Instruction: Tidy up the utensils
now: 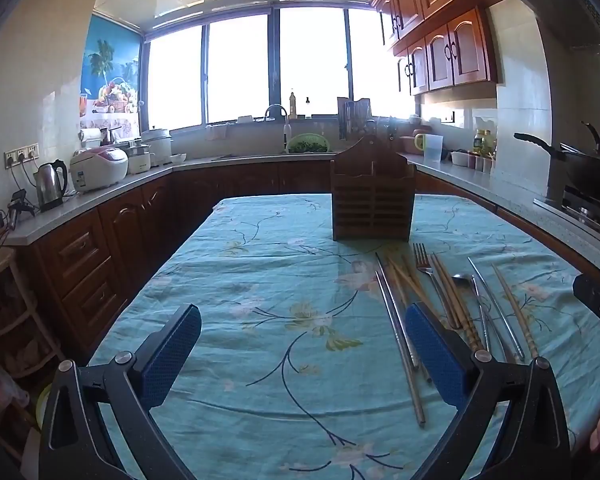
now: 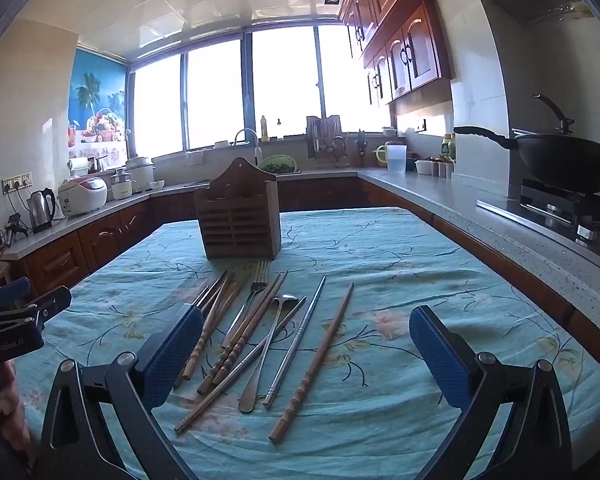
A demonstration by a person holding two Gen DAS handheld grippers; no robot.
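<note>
While both claws hang above the near end of the cloth-covered counter [image 2: 420, 264], nothing is held in either. The left claw [image 1: 303, 354] stands spread wide, its blue pads well apart with only bare cloth between them. The right claw [image 2: 306, 356] is likewise spread wide, empty, and tilted slightly downward toward the cloth.

The landmark is the wooden holder [image 2: 239, 220], standing upright near the far middle of the counter, with a slatted front and a peaked back board. No utensil shows above its rim in either view.

The utensils lie loose in a fan on the cloth just in front of the holder, on its near side, handles toward the cameras:
- wooden chopsticks [image 2: 244, 334], several, some crossing each other, nearest the holder's front left;
- a fork [image 2: 256, 288], tines pointing at the holder;
- a spoon [image 2: 266, 350], bowl toward the holder, its handle crossing a metal chopstick;
- a metal chopstick [image 2: 296, 338] just right of the spoon;
- a single wooden chopstick [image 2: 316, 360] at the right edge of the fan, apart from the rest.

In the left wrist view the same fan lies in front of the holder and partly behind the left claw's right pad [image 1: 434, 350]. In the right wrist view, the fan sits between the right claw's pads, toward its left pad [image 2: 174, 354].
</note>
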